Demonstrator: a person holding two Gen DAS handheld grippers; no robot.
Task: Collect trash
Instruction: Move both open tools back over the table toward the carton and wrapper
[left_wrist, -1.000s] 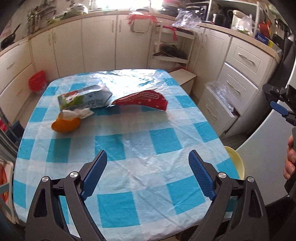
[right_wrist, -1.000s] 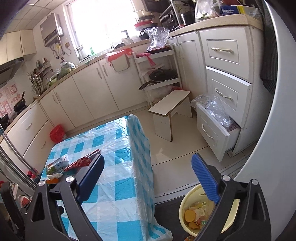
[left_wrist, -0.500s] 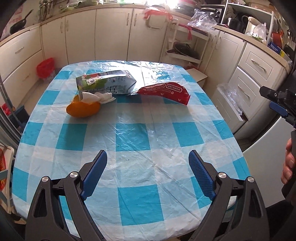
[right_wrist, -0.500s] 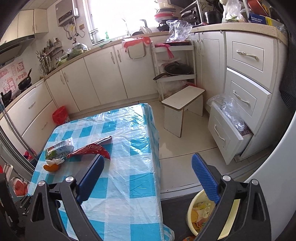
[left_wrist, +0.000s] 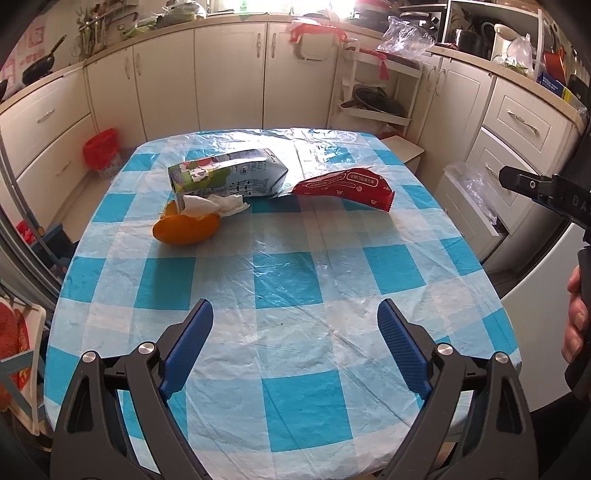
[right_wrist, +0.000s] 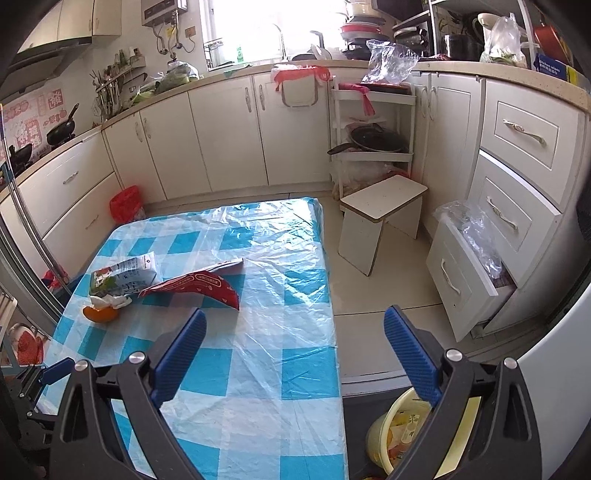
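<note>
Looking along the left gripper (left_wrist: 295, 345), its two blue pads stand wide apart with nothing between them, above the near part of a table (left_wrist: 295, 402) covered in a blue-and-white checked plastic sheet. On the far half of the table lies a milk carton (left_wrist: 229, 173) on its side, its green end printed with strawberries and a cow pattern, its pale side carrying large characters too distorted to read. A crumpled white tissue (left_wrist: 218, 204) touches the carton's near edge and rests on an orange peel (left_wrist: 186, 229) just in front of it. To the right of the carton, nearly touching its corner, lies a red snack wrapper (left_wrist: 343, 184) with a line of white characters that stays illegible. At the right edge a hand (left_wrist: 576, 317) grips the handle of the other tool, whose black body shows the letters "DA".

From the right wrist, the right gripper (right_wrist: 295, 356) is likewise spread open and empty, hanging over the table's (right_wrist: 258, 369) right edge and the floor. The milk carton (right_wrist: 125, 275), tissue (right_wrist: 110, 301), orange peel (right_wrist: 99, 314) and red snack wrapper (right_wrist: 199, 286) sit together on the table's left side, well apart from the pads. Below the right finger stands a yellow basin (right_wrist: 380, 435) on the floor holding scraps. A white stool (right_wrist: 380, 218) stands beyond the table, and a blue box (right_wrist: 554, 66) on the counter bears small white lettering I cannot make out.
</note>
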